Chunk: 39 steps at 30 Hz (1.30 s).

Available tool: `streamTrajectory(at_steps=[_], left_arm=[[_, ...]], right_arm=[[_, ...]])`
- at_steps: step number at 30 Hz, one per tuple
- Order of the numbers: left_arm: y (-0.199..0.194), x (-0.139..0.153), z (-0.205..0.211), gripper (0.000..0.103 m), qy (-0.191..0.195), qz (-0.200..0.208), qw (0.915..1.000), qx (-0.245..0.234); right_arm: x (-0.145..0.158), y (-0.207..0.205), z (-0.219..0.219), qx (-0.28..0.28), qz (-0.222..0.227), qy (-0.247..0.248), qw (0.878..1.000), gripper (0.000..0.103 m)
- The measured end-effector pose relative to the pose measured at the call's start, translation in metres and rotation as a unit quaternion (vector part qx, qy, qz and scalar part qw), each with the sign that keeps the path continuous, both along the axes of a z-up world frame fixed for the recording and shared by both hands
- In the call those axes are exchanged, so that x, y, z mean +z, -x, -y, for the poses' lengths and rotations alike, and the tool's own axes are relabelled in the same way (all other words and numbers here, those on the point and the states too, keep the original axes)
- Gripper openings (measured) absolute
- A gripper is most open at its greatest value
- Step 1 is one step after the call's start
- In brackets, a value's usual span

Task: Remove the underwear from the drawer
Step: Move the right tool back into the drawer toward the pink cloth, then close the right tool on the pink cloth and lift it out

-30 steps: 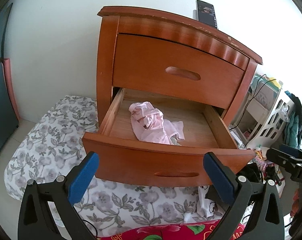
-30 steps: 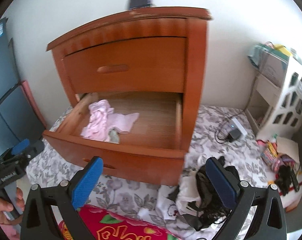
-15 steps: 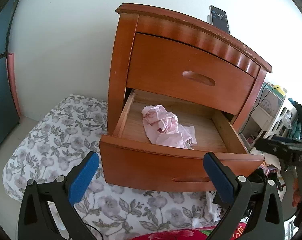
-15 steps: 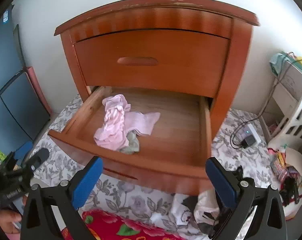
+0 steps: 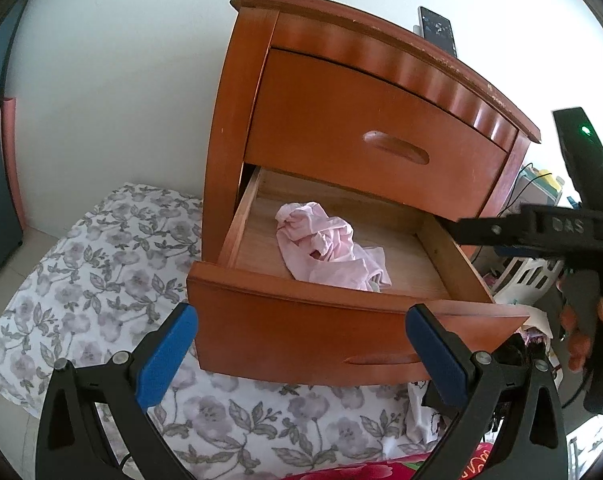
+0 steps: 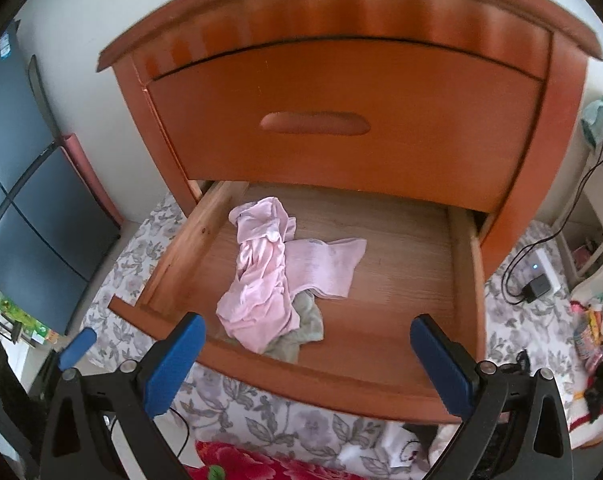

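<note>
- Fridge (image 6: 25,200): dark, at the far left in the right wrist view, standing against the wall.
- Sheet (image 5: 101,280): floral, grey on white, spread on the floor under and in front of the nightstand.
- Left gripper (image 5: 301,354): fingers spread wide, blue pads (image 5: 167,354) well apart, holding nothing. It hangs in front of the lower drawer's front panel, short of the drawer's inside.
- Nightstand (image 5: 237,120): reddish wood, two drawers. Upper drawer (image 5: 365,128) closed.
- Lower drawer (image 5: 301,328): pulled out, wooden floor exposed.
- Underwear (image 6: 269,280): pink, crumpled, lying on the drawer floor nearer the left wall and reaching toward the front edge. A grey-green cloth (image 6: 303,330) shows from under its front end, touching it.
- Right gripper (image 6: 307,364): fingers spread wide, nothing between them. It hangs over the drawer's front edge, with the underwear just beyond its left pad (image 6: 175,364); not touching it.
- Phone (image 5: 437,28): dark, upright at the back right of the nightstand top.
- Hand (image 5: 581,332): at the right edge in the left wrist view, gripping the right gripper's handle.
- Charger (image 6: 535,286): black, with cable, on the sheet right of the nightstand.
</note>
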<state>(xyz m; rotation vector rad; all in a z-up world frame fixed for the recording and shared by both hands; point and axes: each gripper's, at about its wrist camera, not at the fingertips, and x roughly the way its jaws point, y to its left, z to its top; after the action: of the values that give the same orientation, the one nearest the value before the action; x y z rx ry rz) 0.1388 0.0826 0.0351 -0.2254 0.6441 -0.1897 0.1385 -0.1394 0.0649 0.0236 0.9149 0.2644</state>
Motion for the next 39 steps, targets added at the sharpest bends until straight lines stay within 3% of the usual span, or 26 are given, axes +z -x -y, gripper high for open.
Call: streamTrajectory(at_steps=[6,14,25,31,39], left_arm=[[-0.005,-0.009,-0.007,0.103,0.009,-0.010,0.9999,0.003],[-0.010,-0.019,-0.010,0.103,0.014,-0.018,0.9997,-0.002],[-0.011,-0.021,-0.013,0.103,0.018,-0.019,0.9996,-0.004],[-0.009,-0.020,-0.013,0.103,0.019,-0.020,0.9996,-0.001],[-0.007,-0.018,-0.013,0.103,0.018,-0.021,0.9996,-0.003]], right_arm=[[-0.013,-0.023,-0.023,0.017,-0.019,0.019,0.999,0.103],[-0.046,-0.050,-0.063,0.054,-0.070,0.017,0.996,0.091],[-0.085,-0.071,-0.082,0.058,-0.133,0.021,0.989,0.044],[-0.087,-0.070,-0.086,0.056,-0.130,0.016,0.990,0.012],[-0.056,-0.061,-0.077,0.059,-0.092,-0.001,0.994,0.007]])
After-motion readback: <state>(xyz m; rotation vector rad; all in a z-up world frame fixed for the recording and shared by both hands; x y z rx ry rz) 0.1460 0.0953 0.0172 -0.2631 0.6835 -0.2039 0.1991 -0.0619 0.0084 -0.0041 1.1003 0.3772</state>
